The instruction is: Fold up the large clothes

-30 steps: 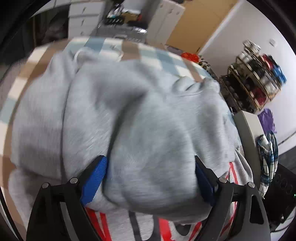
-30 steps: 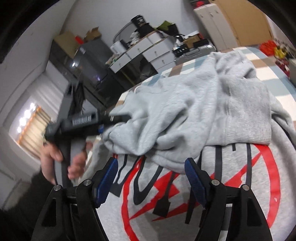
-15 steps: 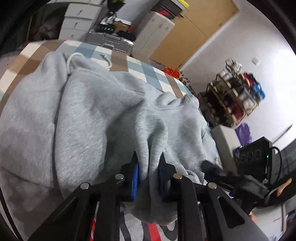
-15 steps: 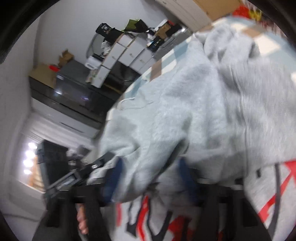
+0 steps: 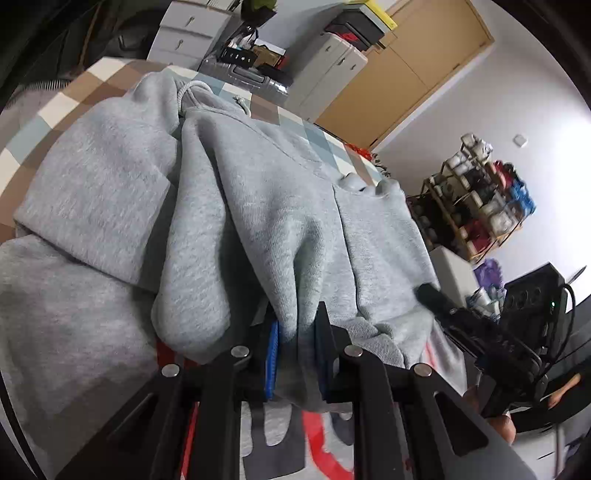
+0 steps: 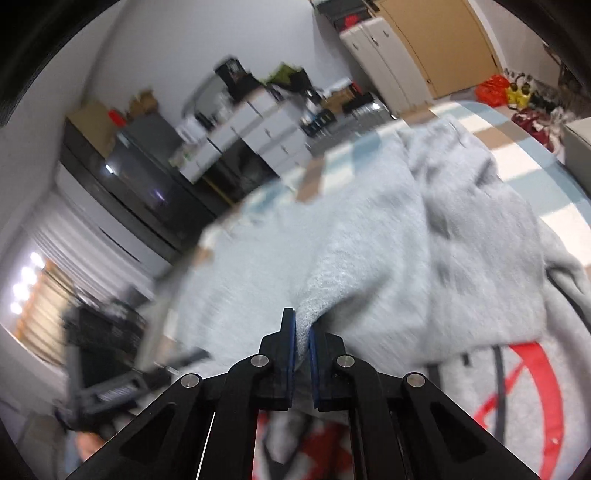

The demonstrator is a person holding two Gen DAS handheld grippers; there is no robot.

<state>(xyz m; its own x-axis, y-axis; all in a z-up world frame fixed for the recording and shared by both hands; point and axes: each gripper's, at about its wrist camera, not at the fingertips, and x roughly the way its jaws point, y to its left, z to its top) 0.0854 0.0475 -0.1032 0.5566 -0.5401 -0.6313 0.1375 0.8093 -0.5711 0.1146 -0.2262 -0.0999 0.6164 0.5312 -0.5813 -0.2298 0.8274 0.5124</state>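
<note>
A large grey hoodie (image 5: 280,206) with a red and black print lies crumpled on a checked surface (image 5: 92,85). Its white drawstring (image 5: 192,86) shows at the far end. My left gripper (image 5: 295,332) is shut on a bunched fold of the hoodie's near edge. In the right wrist view the hoodie (image 6: 406,258) fills the middle, with the red print (image 6: 524,398) at the lower right. My right gripper (image 6: 301,332) is shut on another fold of the hoodie's near edge. The right gripper also shows in the left wrist view (image 5: 480,332) at the right.
White drawers (image 5: 184,33), a suitcase (image 5: 247,74) and wooden wardrobe doors (image 5: 406,62) stand beyond the surface. A shoe rack (image 5: 480,199) stands at the right. A black cabinet (image 6: 122,173) lies to the left in the right wrist view.
Both grippers were open around the hoodie a second ago. Both have closed on folds of its near edge, and the cloth is being lifted; the right view is blurred by motion.
</note>
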